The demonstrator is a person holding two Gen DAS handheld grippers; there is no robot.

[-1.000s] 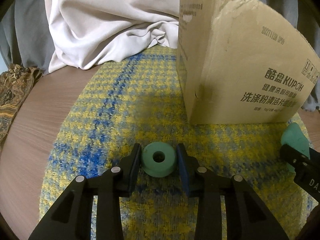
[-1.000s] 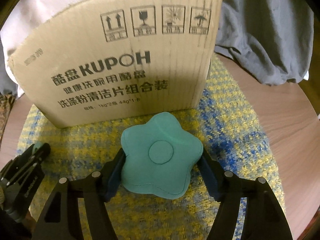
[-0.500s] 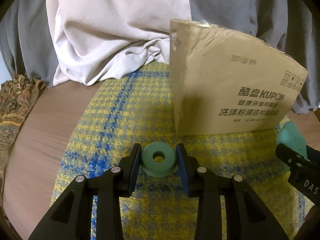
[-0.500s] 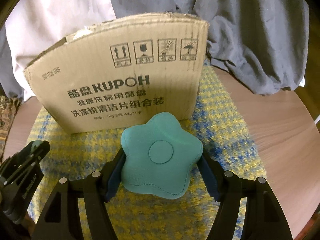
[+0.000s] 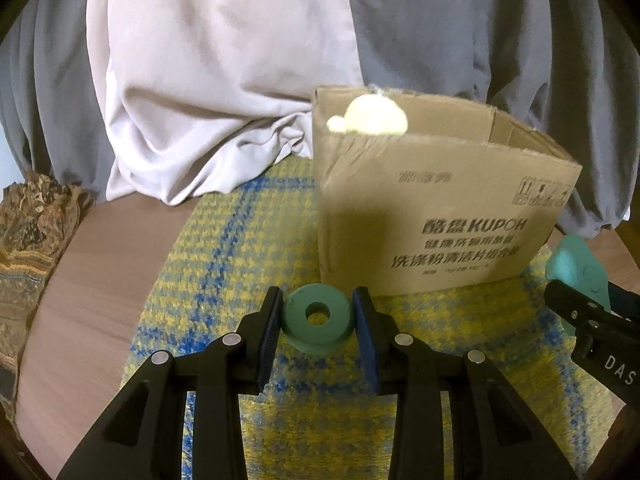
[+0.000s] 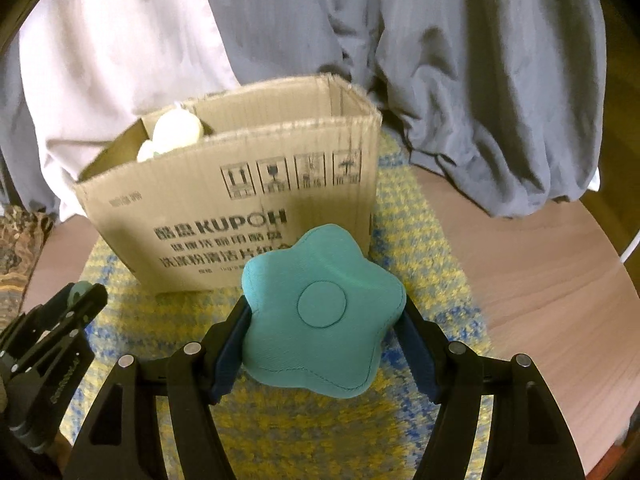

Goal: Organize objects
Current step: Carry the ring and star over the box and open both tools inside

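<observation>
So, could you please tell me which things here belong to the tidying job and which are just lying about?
Job:
- green ring, in left gripper
- teal star cushion, in right gripper
- cardboard box, cream item inside

Lying about:
- yellow-blue mat
- white cloth
- grey cloth
- patterned fabric

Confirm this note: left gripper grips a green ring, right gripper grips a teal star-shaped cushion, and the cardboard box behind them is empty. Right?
Not quite. The cardboard box is not empty: the right wrist view shows a pale cream object inside. The rest holds: left gripper on the green ring, right gripper on the teal star-shaped cushion.
</observation>
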